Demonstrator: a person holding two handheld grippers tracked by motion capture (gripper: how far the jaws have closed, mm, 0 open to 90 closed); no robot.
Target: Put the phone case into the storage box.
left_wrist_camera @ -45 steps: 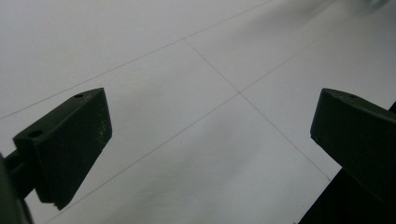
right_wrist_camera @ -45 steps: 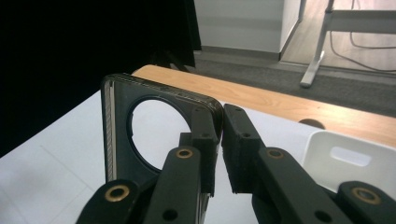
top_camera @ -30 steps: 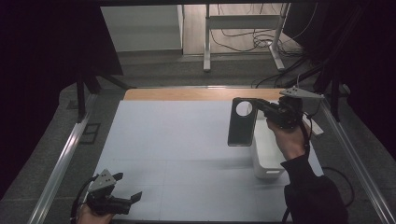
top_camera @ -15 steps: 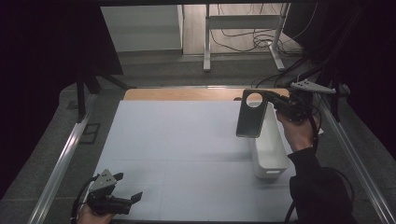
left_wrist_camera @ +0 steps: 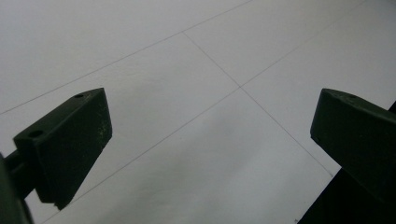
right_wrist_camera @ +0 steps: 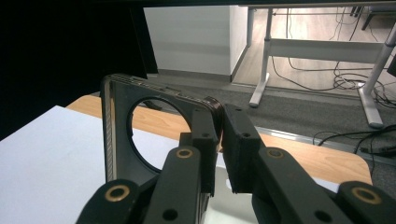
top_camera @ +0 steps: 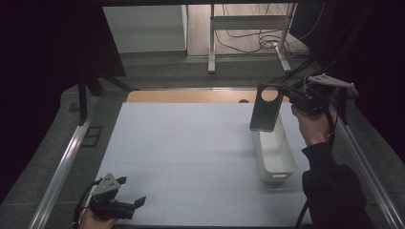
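Note:
A dark flat case [top_camera: 265, 110] with a round hole near its top hangs upright above the far end of a white oblong bin [top_camera: 275, 160]. My right gripper [top_camera: 288, 97] is shut on the case's top corner, at the table's far right. In the right gripper view the jaws [right_wrist_camera: 219, 140] pinch the case [right_wrist_camera: 116, 140] by its edge beside the hole. My left gripper [top_camera: 130, 192] rests low at the near left of the white mat, open. In the left gripper view its jaws [left_wrist_camera: 210, 135] stand wide apart over bare mat.
The white mat [top_camera: 191, 143] covers most of the table, with a wooden strip [top_camera: 191, 97] along the far edge. Metal rails [top_camera: 67, 167] run down both sides. Desk legs and cables [top_camera: 248, 43] lie on the floor beyond.
The right hand has carried the case to the right and slightly up, from left of the bin to above its far end. The left gripper has stayed still.

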